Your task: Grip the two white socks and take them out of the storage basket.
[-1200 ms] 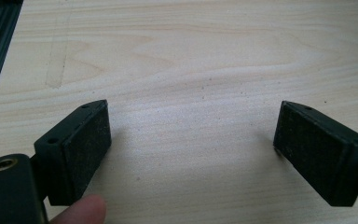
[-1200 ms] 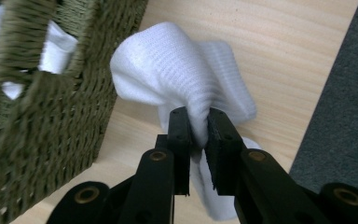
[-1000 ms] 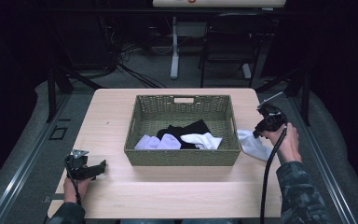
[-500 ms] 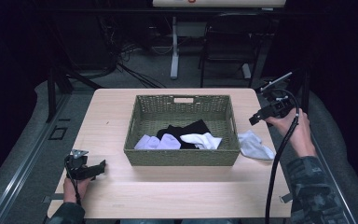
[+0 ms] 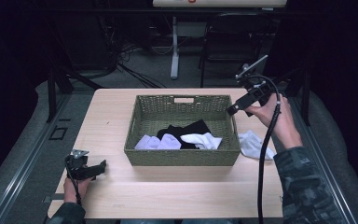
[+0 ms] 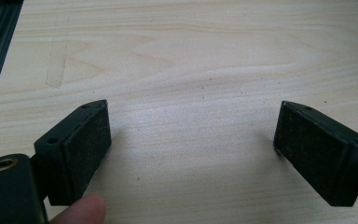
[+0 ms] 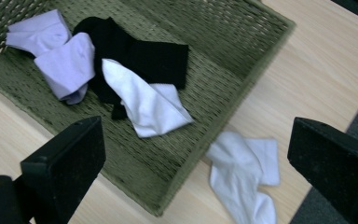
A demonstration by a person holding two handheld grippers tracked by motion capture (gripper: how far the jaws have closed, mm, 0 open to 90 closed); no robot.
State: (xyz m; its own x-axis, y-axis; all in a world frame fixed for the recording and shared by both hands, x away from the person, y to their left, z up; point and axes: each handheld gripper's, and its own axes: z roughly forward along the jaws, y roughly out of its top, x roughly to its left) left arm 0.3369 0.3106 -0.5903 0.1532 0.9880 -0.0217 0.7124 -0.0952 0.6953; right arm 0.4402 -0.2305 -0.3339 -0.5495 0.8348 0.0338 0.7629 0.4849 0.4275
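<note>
White sock (image 5: 255,144) lies crumpled on table (image 5: 112,112), just beside basket's (image 5: 182,157) right wall, outside it | my right claw (image 5: 233,110) hangs above, jaws just opened wide, nothing between them | my left claw (image 5: 103,164) rests spread, empty, near table's front-left | risk: sock left out of basket, or regrasp snags wicker rim.

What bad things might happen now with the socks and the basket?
1. The white sock lies on the table outside the basket, close to the table's right edge; a nudge might push it off.
2. The right gripper hangs open and empty above the basket, so that sock may get left behind.
3. Its cable hangs over the sock and might drag it.
</note>
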